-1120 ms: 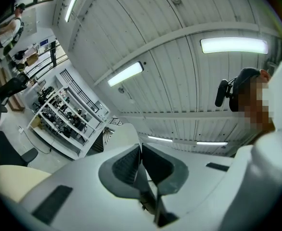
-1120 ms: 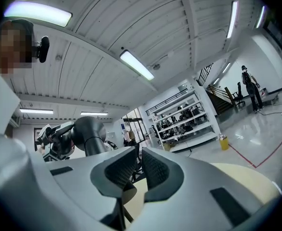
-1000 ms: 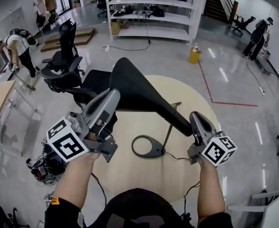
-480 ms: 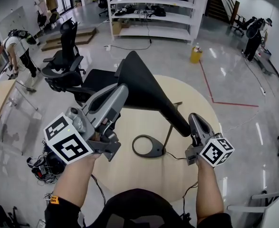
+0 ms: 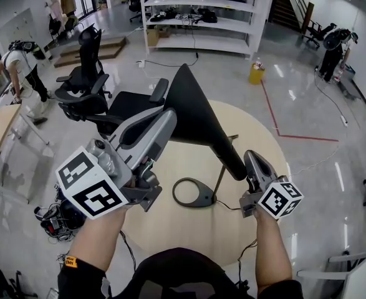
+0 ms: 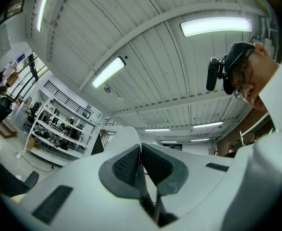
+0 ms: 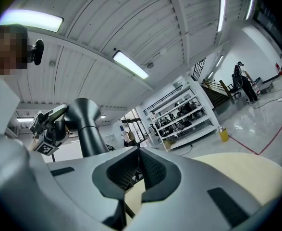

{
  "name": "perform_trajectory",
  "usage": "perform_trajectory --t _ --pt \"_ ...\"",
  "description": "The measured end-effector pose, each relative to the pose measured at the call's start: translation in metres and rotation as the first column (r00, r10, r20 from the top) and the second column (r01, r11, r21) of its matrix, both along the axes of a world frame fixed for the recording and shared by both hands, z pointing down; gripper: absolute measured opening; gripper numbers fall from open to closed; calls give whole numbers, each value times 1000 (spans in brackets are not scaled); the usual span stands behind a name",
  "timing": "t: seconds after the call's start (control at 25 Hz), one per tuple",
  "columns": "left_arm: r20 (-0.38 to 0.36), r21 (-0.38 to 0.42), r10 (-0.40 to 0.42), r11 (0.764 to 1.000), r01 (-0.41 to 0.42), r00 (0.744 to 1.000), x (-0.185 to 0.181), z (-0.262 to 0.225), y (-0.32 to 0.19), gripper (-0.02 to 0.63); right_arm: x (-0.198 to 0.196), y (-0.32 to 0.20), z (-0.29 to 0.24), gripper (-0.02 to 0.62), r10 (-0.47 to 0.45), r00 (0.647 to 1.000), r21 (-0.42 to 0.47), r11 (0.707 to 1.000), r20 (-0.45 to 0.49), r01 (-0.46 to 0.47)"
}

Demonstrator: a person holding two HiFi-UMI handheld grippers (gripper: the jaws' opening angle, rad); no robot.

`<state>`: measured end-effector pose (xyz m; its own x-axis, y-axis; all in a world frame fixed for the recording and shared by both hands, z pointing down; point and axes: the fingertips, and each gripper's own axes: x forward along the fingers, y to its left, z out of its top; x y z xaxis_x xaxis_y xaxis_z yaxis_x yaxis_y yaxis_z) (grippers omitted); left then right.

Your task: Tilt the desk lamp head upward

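The black desk lamp stands on a round pale table point(image 5: 257, 142), its ring base point(image 5: 192, 192) near the middle. Its long flat head point(image 5: 195, 114) slopes steeply, wide end up and far, narrow end low at the right. My left gripper point(image 5: 169, 116) is shut, and its tip lies against the left edge of the lamp head; the left gripper view point(image 6: 141, 153) shows only closed pads and ceiling. My right gripper point(image 5: 250, 159) is beside the narrow end, pads together point(image 7: 139, 160). The lamp's black neck point(image 7: 85, 124) rises just left of them.
Black office chairs point(image 5: 86, 86) stand beyond the table's left side. White shelving point(image 5: 201, 17) and a yellow container point(image 5: 255, 72) are farther back. A person point(image 5: 17, 61) bends at the far left, another point(image 5: 329, 52) at the far right. The lamp's cable point(image 5: 232, 207) trails off the base.
The wide end of the lamp head has swung upward and now stands steeper. My left gripper has risen and moved right along with it. The right gripper has hardly moved.
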<state>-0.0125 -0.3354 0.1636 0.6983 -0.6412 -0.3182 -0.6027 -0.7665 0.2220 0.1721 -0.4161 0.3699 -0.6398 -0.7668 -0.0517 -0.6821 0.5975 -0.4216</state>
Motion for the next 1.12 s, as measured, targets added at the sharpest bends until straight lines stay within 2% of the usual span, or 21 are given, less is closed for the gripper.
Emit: perform_trajectory --t 0.2,0.44,0.8,1.0,1.12 --pt "3 0 -3 1000 3 1000 10 -2 -5 58 8 -5 -2 20 -5 1000 1 1000 -14 5" --pt "-24 1 -9 1000 9 1000 1 -4 -5 60 3 -5 -5 21 -11 999 12 1000 -52 12" --pt "-60 45 -32 998 35 998 -14 0 10 60 18 9 -21 21 77 993 66 995 -87 -72" --pt "-112 28 -127 991 130 986 -46 9 11 60 21 24 -41 21 135 980 118 986 -143 -119" --pt "-87 -4 -197 980 197 977 -60 31 13 60 16 37 -47 21 159 966 150 980 -204 -130"
